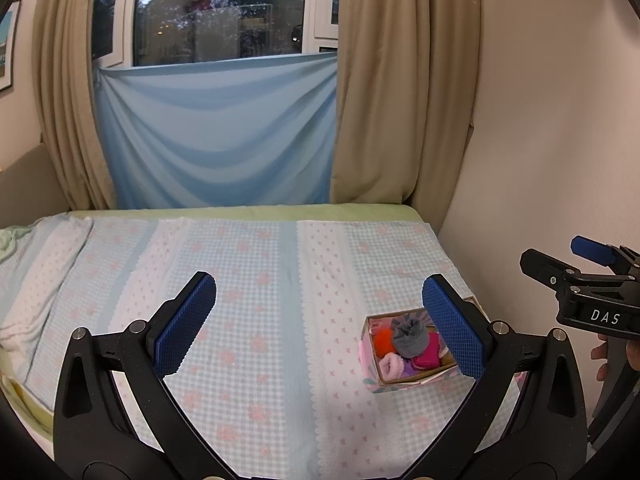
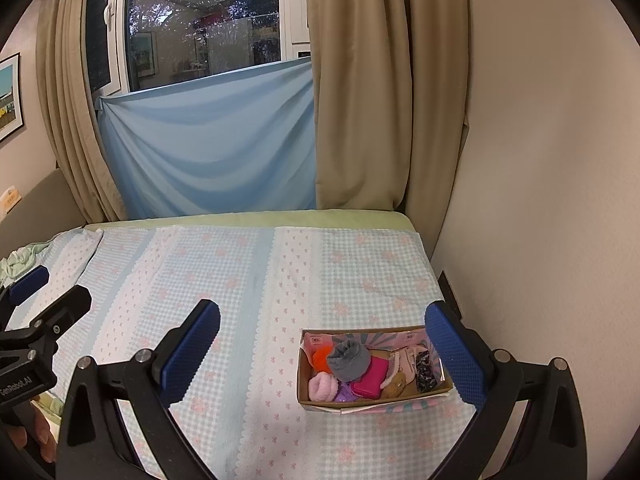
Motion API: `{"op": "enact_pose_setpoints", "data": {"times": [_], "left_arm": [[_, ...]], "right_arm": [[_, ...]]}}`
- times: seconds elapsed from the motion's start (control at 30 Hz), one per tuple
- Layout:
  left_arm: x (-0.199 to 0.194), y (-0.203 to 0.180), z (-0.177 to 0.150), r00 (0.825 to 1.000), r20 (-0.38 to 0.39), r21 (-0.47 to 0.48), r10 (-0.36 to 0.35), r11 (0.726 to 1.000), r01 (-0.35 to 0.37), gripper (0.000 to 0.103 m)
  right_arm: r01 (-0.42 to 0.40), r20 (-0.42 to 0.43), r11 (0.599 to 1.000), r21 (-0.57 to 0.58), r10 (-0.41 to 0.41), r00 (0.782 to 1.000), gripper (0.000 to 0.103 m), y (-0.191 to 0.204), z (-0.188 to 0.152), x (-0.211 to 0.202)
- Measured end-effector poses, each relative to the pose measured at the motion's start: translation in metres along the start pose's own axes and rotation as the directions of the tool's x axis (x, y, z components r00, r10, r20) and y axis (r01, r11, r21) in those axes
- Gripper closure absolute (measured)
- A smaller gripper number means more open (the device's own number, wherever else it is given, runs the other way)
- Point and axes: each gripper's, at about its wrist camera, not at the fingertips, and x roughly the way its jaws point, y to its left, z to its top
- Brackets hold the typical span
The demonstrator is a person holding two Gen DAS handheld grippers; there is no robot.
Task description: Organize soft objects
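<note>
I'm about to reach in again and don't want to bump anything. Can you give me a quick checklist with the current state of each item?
1. Left gripper open and empty: ok.
2. Right gripper open and empty: ok.
3. Cardboard box upright on the bedspread: ok.
4. Grey sock roll sits on top of the pile, free to grasp: ok.
5. Loose soft items left on the bedspread outside the box: none visible, ok.
6. Room left inside the box: cannot tell.
</note>
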Motion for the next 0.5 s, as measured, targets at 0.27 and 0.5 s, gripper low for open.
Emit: {"op": "enact_pose_setpoints", "data": {"times": [0.27, 0.5], "left_arm": [[0.0003, 0.0012, 0.0012, 1.000, 0.001, 0.002, 0.002, 1.000, -0.002, 0.000], [0.0010, 0.0058, 0.0007, 1.000, 0.000, -0.001, 0.005, 1.000, -0.005, 0.000]], "right_arm": [[-0.004, 0.006, 1.000, -0.006, 0.004, 1.000, 0.001, 0.0040, -0.0001, -0.0003], [-0.007, 0.007, 1.000, -0.006, 0.007, 1.000, 0.001, 0.0044, 0.0000, -0.0009]]}}
